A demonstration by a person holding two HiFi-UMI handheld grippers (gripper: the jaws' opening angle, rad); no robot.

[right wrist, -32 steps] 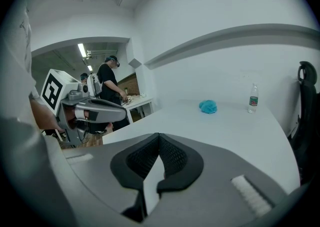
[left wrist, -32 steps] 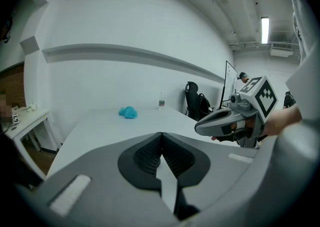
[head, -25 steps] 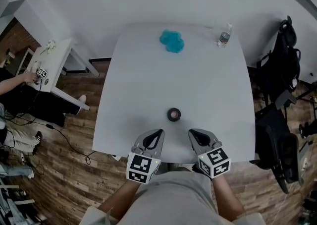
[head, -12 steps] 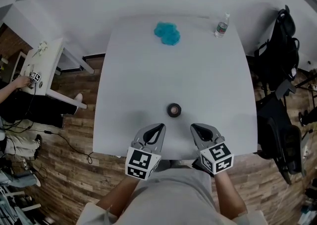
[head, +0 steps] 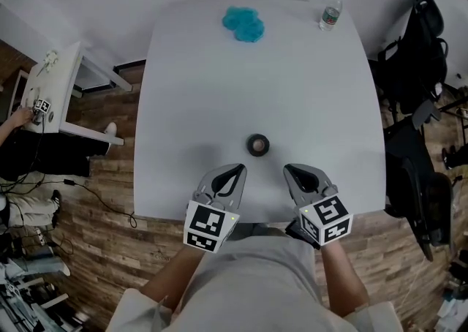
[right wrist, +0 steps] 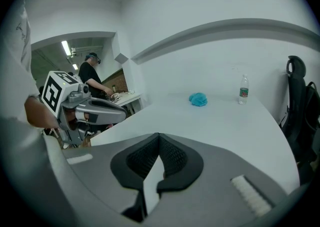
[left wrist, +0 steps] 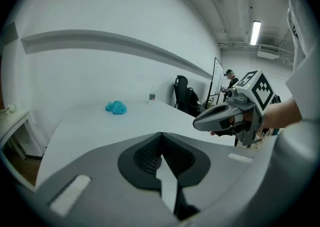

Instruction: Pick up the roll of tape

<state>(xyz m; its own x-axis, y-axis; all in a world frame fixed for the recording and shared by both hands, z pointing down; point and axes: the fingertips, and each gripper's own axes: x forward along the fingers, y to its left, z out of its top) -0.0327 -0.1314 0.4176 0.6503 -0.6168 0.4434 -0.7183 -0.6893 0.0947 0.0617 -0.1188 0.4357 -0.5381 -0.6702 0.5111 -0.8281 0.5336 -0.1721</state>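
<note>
"Roll of tape (head: 257, 145), where is it on your feed?"

"It's lying flat on the white counter (head: 292, 89), hole up, a dark ring close to the near edge. From the head view it sits just beyond the tips of my two tools, on the line between them, and it touches neither."

"And the tools?"

"My left tool (head: 235, 170) has its jaws pressed together with nothing between the pads. My right tool (head: 292, 170) is the same, pads meeting at the tip and empty. Both hang over the near edge of the counter, side by side and apart, noses pointing across it and tipped downward."

"Anything else on the surface?"

"A crumpled blue cloth (head: 243, 23) at the far side, and a clear water bottle (head: 330, 12) standing upright near the far right corner. Both are well apart from the tape. Off the counter, a black chair (head: 413, 67) stands to the right, and a small white desk (head: 58, 89) stands on the wooden floor (head: 110, 199) to the left."
</note>
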